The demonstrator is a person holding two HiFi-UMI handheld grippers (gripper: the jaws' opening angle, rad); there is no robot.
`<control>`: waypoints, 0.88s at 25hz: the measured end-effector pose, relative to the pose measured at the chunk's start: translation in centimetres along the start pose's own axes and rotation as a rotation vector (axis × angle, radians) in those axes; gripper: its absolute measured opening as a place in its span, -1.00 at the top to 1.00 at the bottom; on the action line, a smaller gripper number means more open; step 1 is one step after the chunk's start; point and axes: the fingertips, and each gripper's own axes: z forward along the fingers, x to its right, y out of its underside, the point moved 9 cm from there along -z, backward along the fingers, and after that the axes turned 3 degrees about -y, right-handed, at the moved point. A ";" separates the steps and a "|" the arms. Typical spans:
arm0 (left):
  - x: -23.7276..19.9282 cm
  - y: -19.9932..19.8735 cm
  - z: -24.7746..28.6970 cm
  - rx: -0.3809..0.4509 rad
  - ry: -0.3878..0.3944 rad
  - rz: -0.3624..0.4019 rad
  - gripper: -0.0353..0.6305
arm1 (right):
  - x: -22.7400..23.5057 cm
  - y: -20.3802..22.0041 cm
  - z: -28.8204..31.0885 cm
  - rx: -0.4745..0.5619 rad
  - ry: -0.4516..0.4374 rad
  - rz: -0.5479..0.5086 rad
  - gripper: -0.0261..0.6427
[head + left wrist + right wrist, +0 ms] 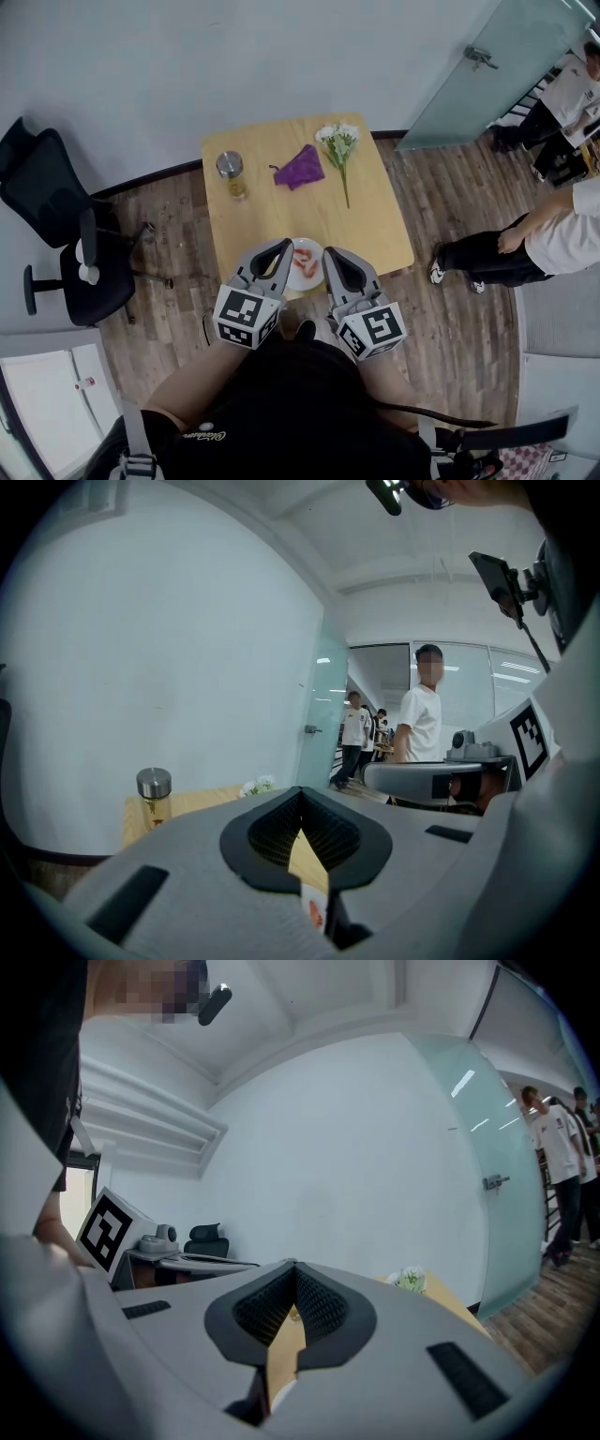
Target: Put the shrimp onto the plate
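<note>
Shrimp (pixel 303 263): was found on the plate (pixel 309 242), near edge of the surface (pixel 281 202).
Handling: was judged light, soft, slippery; best gripped mid-body.
Left tool (pixel 284 246): jaws closed together, empty.
Right tool (pixel 335 253): likewise.

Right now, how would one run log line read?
shrimp on plate | left gripper jaws shut, empty | right gripper jaws shut, empty
</note>
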 end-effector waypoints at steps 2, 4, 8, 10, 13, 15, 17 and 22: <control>0.0 0.1 0.0 -0.004 0.001 -0.001 0.89 | 0.0 0.2 -0.1 -0.005 0.007 0.000 0.92; -0.1 0.3 -0.1 -0.008 0.000 -0.001 0.89 | 0.0 0.3 -0.1 -0.006 0.011 0.002 0.92; 0.0 0.4 -0.2 -0.012 -0.001 -0.001 0.89 | 0.0 0.4 -0.2 -0.008 0.013 0.000 0.92; 0.0 0.4 -0.2 -0.013 0.000 -0.002 0.89 | -0.1 0.4 -0.2 -0.009 0.011 0.001 0.92; -0.1 0.5 -0.1 -0.013 -0.001 -0.002 0.89 | 0.0 0.4 -0.1 -0.010 0.007 -0.002 0.92; -0.1 0.4 -0.1 -0.012 -0.002 -0.002 0.89 | 0.0 0.4 0.0 -0.009 0.006 -0.001 0.92; -0.1 0.3 -0.1 -0.011 -0.003 0.000 0.89 | 0.0 0.3 -0.1 -0.007 0.006 -0.001 0.92; 0.0 0.4 -0.3 -0.015 -0.007 0.002 0.89 | -0.1 0.3 -0.1 -0.007 0.005 -0.008 0.92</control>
